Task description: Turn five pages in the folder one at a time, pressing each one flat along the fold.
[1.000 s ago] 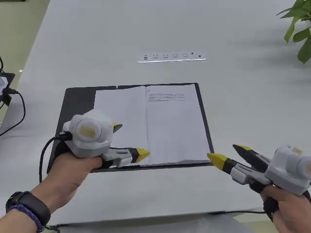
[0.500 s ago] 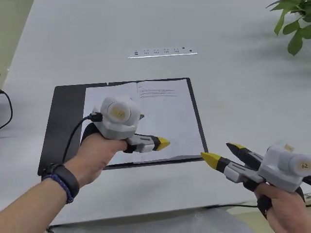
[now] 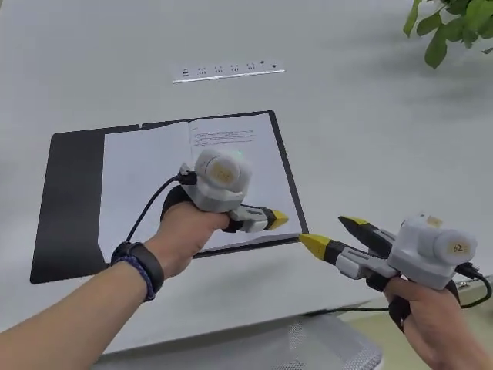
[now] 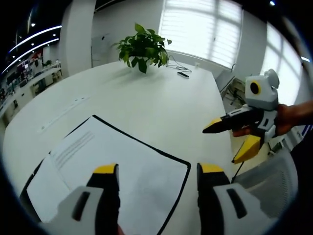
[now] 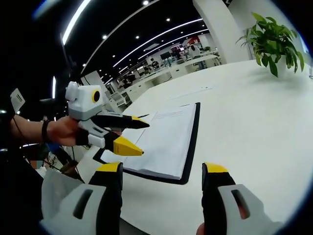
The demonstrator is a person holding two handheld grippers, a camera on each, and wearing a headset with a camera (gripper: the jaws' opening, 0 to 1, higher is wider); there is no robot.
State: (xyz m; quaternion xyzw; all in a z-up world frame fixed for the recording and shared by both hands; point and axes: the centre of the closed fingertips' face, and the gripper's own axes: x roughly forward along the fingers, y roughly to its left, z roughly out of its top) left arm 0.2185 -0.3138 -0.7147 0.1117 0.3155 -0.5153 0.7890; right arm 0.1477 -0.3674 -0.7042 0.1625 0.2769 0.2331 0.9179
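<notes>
The black folder (image 3: 69, 208) lies open on the white table, white pages (image 3: 146, 169) showing, printed lines at the top of the right page. My left gripper (image 3: 271, 219) hovers open over the right page's lower right corner; its jaws (image 4: 157, 171) stand wide apart above that page (image 4: 112, 161). My right gripper (image 3: 331, 233) is open just off the folder's front right corner, pointing left at it, holding nothing. From the right gripper view (image 5: 162, 169) the folder (image 5: 166, 142) lies ahead, with the left gripper (image 5: 142, 138) above its near edge.
A power socket strip (image 3: 227, 72) is set into the table beyond the folder. A potted plant (image 3: 443, 27) stands at the far right. The table's front edge runs close below the grippers, with a mesh chair (image 3: 323, 347) under it.
My left gripper has travelled right, from the folder's front left part to the right page's lower corner. The right gripper stays by the front right corner. The head view has shifted.
</notes>
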